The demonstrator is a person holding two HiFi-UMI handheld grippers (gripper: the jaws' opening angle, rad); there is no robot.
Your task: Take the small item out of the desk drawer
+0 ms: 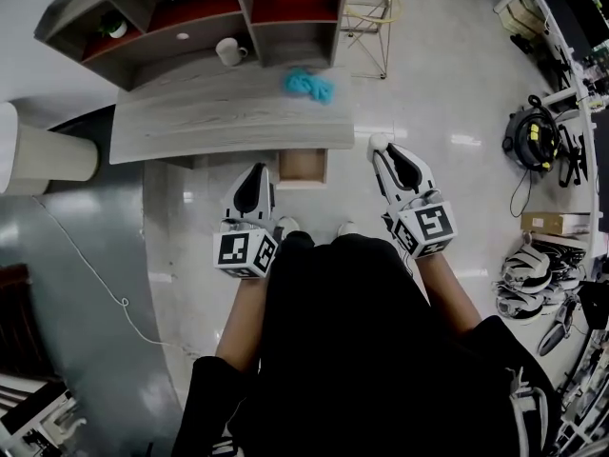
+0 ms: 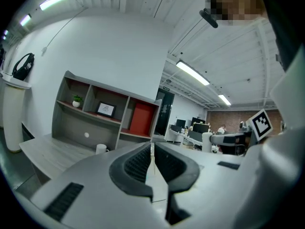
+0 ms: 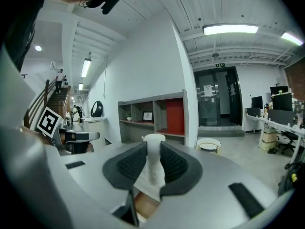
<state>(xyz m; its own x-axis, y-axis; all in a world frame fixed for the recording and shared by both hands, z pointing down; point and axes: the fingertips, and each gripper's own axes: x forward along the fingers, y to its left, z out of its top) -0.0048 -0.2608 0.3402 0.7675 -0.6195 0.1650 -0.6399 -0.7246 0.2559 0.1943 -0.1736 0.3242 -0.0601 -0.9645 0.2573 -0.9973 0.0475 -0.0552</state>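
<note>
Right gripper (image 3: pixel 153 146) tight around one small white item (image 3: pixel 152 168); left gripper (image 2: pixel 152 148) closed, empty.

A pale, glossy floor (image 1: pixel 447 160) fills the head view from 1 to 5 o'clock and mirrors the ceiling light. At 11 o'clock, a grey wood-grain worktop (image 1: pixel 190 127) carries a grey shelf unit (image 1: pixel 90 8) with red back panels. White walls (image 2: pixel 109 51) rise behind it. In the right gripper view, strip lights (image 3: pixel 230 29) glow at 1 o'clock and a dark glass door (image 3: pixel 217 99) stands at 3 o'clock.

Two grippers (image 1: pixel 257 171) (image 1: pixel 381 152), one drawer (image 1: pixel 303 167), one mug (image 1: pixel 229 51), one item (image 3: pixel 153 157) (white).
</note>
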